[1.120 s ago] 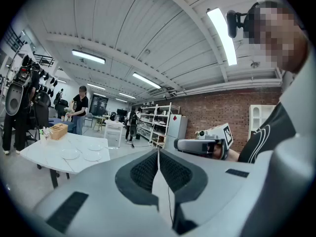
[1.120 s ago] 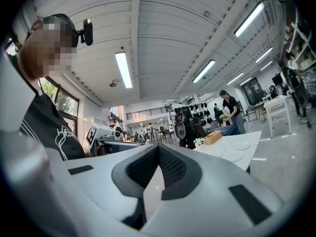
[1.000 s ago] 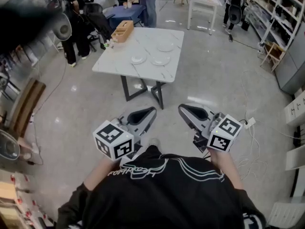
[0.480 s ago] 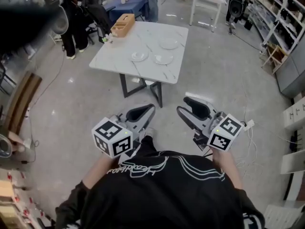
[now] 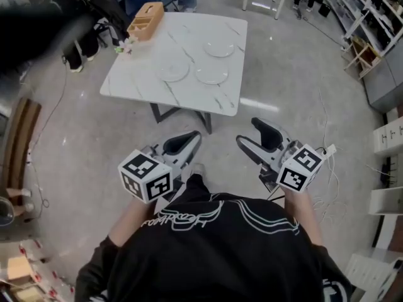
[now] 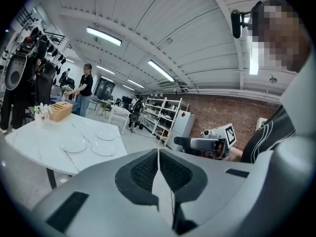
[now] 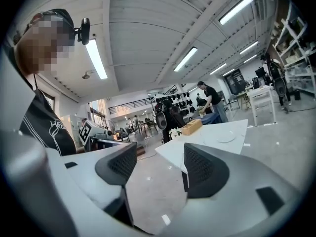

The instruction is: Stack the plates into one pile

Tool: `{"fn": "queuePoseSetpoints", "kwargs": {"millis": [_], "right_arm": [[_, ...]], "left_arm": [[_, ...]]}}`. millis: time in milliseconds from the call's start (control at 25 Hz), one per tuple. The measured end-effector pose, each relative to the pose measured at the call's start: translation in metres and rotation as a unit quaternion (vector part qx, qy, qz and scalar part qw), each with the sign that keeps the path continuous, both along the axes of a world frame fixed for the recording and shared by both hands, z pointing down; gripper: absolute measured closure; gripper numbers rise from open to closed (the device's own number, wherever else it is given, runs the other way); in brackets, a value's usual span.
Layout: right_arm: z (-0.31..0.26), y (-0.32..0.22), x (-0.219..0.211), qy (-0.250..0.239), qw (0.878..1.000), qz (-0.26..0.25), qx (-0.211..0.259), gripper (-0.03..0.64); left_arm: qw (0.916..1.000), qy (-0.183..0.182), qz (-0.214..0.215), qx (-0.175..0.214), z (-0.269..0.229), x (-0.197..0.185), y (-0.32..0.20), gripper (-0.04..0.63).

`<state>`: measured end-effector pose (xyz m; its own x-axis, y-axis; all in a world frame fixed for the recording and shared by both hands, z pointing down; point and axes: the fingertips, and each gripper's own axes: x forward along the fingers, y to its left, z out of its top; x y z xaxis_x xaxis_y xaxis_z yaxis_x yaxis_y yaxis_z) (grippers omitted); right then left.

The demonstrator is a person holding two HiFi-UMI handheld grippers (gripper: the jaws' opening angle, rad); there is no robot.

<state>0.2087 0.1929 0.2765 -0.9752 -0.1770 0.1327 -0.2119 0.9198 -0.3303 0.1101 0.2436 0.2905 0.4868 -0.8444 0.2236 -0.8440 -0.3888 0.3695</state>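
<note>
Three clear glass plates lie apart on the white marble table: one at the left, one to its right, one further back. From the left gripper view the plates are small and far off. Both grippers hang over the floor, short of the table's near edge. My left gripper is shut with nothing in it; its pads meet. My right gripper stands open and empty; its jaws have just been opening. One plate shows past it.
A wooden box and a small flower bunch sit at the table's far left corner. People stand beyond the table. White shelves and a loose floor cable are at the right; wooden boards are at the left.
The table has come closer in the head view as both grippers travelled forward towards it. The right gripper's jaws have spread apart; the left gripper's stay together.
</note>
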Motion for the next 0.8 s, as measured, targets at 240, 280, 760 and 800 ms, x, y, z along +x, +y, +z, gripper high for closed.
{"fn": "queuePoseSetpoints", "kwargs": {"millis": [240,280,760,800], "right_arm": [[0.028,-0.062,-0.05,0.034,0.999,0.02,-0.016,0.314],[0.029,-0.071,-0.059,0.035,0.999,0.022,-0.019,0.314],[0.046,-0.169,-0.133,0.041,0.997,0.056,-0.045,0.313],[0.048,-0.176,-0.137,0.043,0.996,0.059,-0.046,0.313]], "left_arm": [[0.9993,0.017,0.017,-0.028,0.026,-0.055,-0.062,0.565],[0.9992,0.019,0.018,-0.03,0.028,-0.064,-0.071,0.565],[0.9983,0.006,0.032,-0.049,0.045,-0.155,-0.173,0.565],[0.9982,0.002,0.034,-0.05,0.047,-0.16,-0.181,0.565]]}}
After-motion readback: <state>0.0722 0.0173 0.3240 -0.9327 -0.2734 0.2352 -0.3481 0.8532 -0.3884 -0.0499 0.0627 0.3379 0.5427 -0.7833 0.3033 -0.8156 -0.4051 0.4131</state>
